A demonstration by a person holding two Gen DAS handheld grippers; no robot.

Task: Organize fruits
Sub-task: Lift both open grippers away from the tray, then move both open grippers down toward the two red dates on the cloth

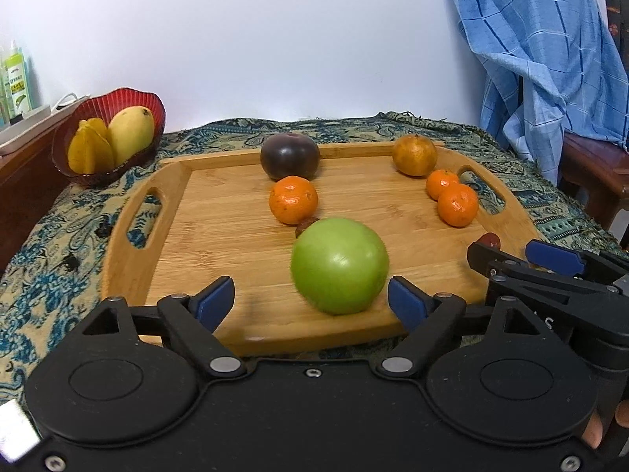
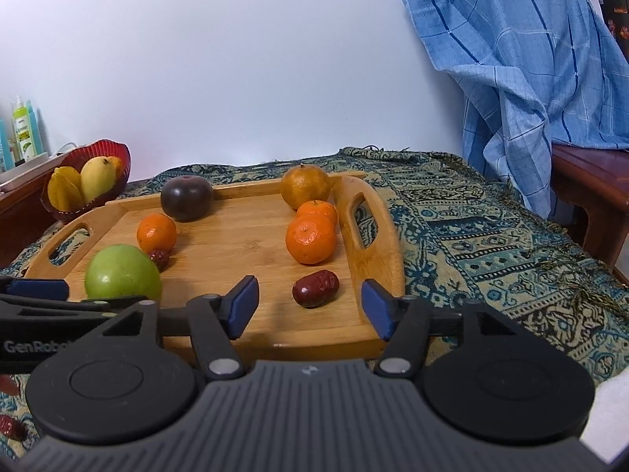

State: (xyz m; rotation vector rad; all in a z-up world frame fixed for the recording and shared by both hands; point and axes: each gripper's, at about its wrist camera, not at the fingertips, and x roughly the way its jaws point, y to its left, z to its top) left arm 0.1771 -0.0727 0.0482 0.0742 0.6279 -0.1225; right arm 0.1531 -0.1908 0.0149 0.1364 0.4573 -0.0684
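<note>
Left wrist view is hiding most of a small dark date (image 1: 306,225) behind my green apple (image 1: 339,264), which is sitting smooth and slightly blurred at lower centre on the wooden tray (image 1: 220,236). My left gripper (image 1: 312,301) is gaping wide around it, pads clear. My right gripper (image 2: 308,308) is standing open, a wrinkled red date (image 2: 315,293) lying just ahead, untouched.

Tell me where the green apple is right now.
The green apple sits on the wooden tray near its front edge, just ahead of the left gripper, with a small red date behind it.
</note>
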